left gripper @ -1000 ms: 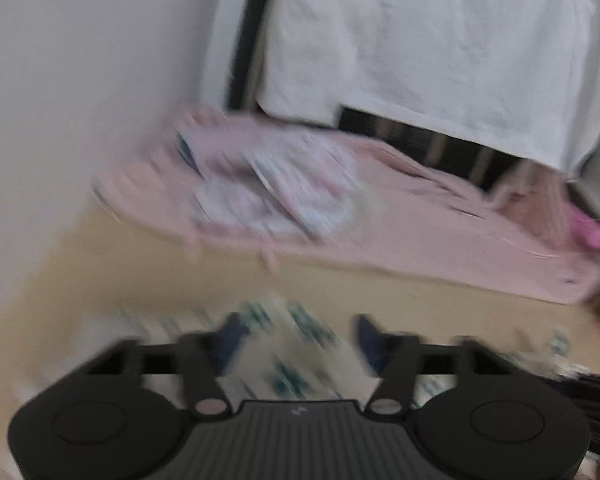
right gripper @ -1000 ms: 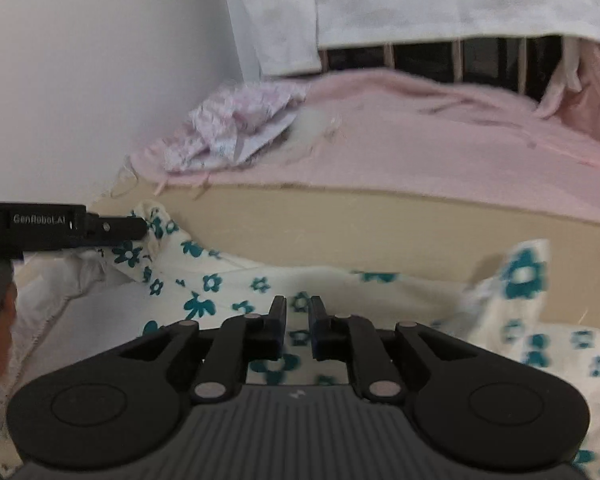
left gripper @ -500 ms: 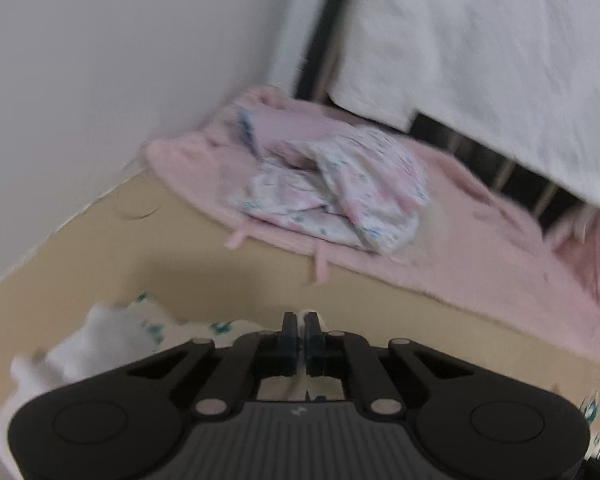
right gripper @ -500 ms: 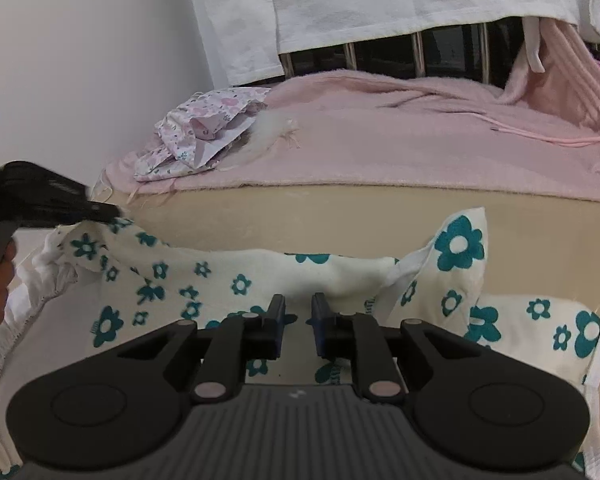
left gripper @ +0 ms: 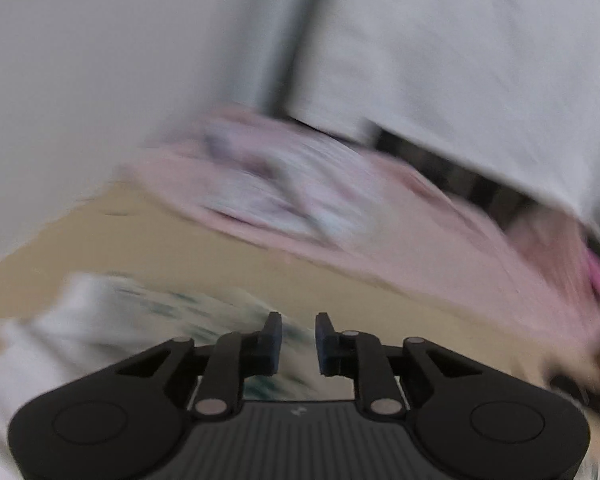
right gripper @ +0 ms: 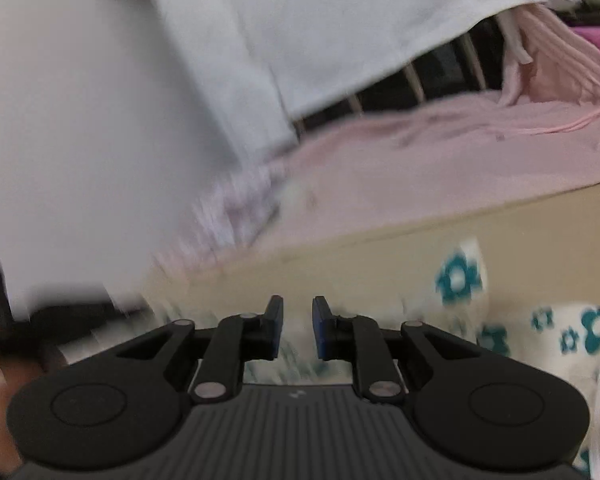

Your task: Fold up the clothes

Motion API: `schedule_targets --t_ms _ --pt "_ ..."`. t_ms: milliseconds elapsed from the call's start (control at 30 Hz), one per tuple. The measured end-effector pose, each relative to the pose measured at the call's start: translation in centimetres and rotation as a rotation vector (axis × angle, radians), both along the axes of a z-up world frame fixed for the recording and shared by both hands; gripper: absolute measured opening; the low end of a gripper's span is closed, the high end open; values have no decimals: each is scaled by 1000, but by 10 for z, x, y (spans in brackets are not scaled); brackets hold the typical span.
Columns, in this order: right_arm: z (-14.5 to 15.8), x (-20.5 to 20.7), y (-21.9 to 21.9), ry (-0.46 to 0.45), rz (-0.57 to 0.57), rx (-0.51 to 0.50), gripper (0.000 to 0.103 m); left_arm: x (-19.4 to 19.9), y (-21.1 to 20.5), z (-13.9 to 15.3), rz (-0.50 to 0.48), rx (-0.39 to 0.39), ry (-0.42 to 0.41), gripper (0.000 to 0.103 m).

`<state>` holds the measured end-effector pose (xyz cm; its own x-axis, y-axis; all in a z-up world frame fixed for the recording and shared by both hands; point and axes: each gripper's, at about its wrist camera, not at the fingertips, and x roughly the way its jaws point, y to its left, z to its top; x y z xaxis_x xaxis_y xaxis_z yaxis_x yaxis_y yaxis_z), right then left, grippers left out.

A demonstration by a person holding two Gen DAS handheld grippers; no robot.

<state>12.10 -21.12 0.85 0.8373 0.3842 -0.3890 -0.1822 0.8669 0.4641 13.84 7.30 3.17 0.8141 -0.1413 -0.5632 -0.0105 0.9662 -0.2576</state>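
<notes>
**Garment on the tan top, both grippers low over it**

Garment (left gripper: 100,320): a white cloth with teal flowers, lying rumpled on a tan top (left gripper: 180,240) just ahead of and under both grippers. In the left wrist view it is a smeared pale heap at lower left that runs in beneath the fingers. In the right wrist view (right gripper: 560,332) it is sharper at the right, where one flowered corner stands up from the top and a white hem falls along the frame edge.

The left gripper (left gripper: 298,324) points down at the cloth. Its jaws have just been opening and now stand a narrow gap apart. Blurred cloth shows through the gap, but nothing is seen clamped between the pads.

The right gripper (right gripper: 298,308) has its jaws at about the same narrow gap. Pale cloth fills the space between and below the pads (too blurred to read), so I cannot tell whether they pinch it or merely stand over it.

Beyond the tan top lies a pink blanket (left gripper: 460,232), with a small crumpled printed cloth (left gripper: 280,188) resting on its near-left part. The right view shows both, the blanket (right gripper: 420,168) clear and the printed cloth (right gripper: 236,208) streaked. A white sheet (right gripper: 300,20) hangs over dark rails (right gripper: 440,76) behind the blanket, and a plain wall (left gripper: 100,80) fills the left.
</notes>
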Motion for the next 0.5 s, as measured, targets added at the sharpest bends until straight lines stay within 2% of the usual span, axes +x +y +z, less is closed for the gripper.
schedule_targets --t_ms 100,133,200,233,300,367,433,500 --pt "-11 13 6 68 -94 -147 12 -5 -34 -13 -135 93 -52 16" --pt "-17 15 8 89 -99 -171 12 -6 -42 -17 -163 127 -69 16" --pt "-22 18 7 107 -82 -172 12 -2 -48 -23 -199 156 -31 16" --pt "-23 19 5 116 -83 -171 12 1 -46 -25 -192 137 -7 16" --pt "-26 22 0 150 -111 -184 2 5 -37 -26 -178 93 16 15" --pt "-25 23 -7 161 -126 -169 1 9 -32 -24 -172 82 35 15" --pt "-18 13 -10 162 -125 -152 3 -1 -25 -13 -144 61 98 15" --pt "-6 -5 -13 153 -110 -137 6 -19 -22 3 -202 33 129 22"
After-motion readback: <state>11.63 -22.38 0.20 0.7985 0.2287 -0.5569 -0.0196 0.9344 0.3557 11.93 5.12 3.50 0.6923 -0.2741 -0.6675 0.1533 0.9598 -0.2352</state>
